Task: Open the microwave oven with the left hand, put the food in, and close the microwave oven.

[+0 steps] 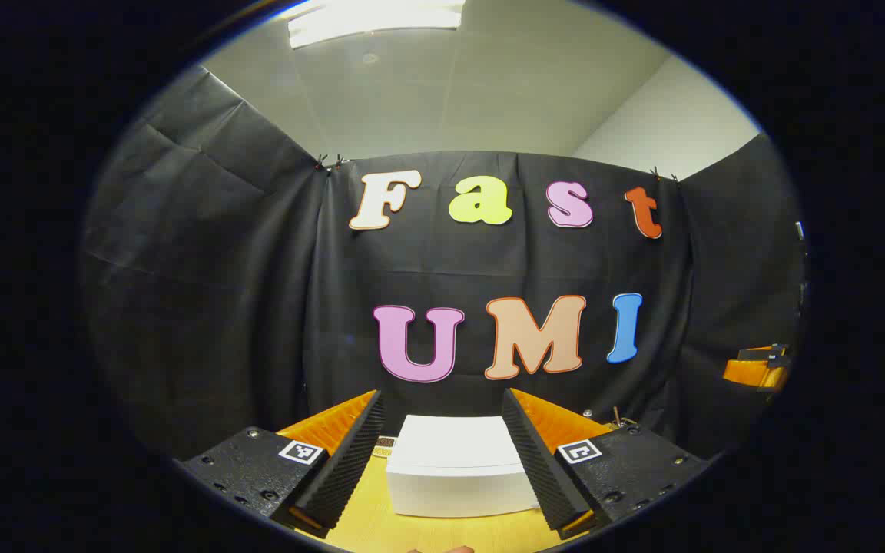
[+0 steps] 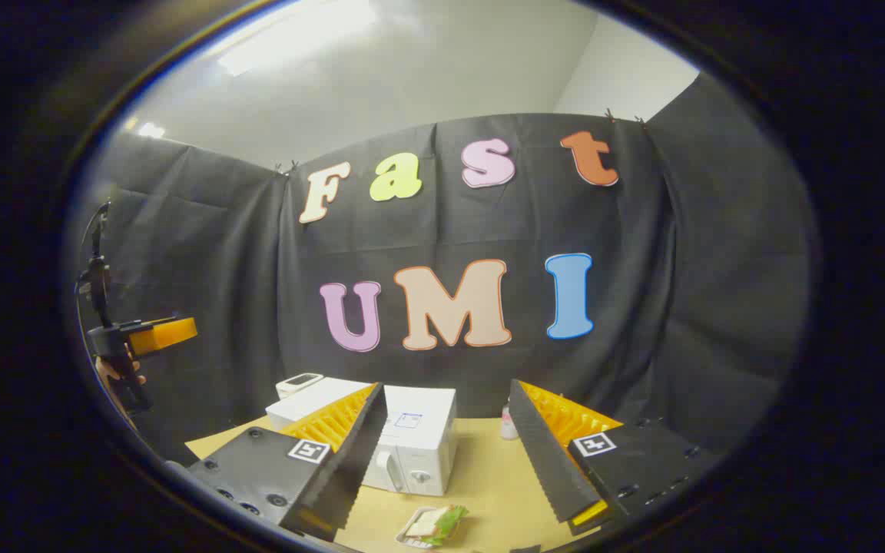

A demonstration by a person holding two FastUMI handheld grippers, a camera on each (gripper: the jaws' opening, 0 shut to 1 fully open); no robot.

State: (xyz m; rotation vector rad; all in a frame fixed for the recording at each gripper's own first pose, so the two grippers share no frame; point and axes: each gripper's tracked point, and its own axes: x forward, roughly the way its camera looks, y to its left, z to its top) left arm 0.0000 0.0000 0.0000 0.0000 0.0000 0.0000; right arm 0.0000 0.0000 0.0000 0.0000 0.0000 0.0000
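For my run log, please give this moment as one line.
microwave: closed | food: on table, in front | left gripper: open | right gripper: open, empty

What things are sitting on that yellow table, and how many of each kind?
Microwave oven: 1
Tray of food: 1
Small gadget on top of the microwave: 1
Small bottle by the back wall: 1
Total: 4

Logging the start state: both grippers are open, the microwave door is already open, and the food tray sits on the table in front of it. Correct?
Not quite: the microwave door is shut, as the right gripper view shows. The rest holds: left gripper and right gripper are open, and the food tray sits on the table in front.
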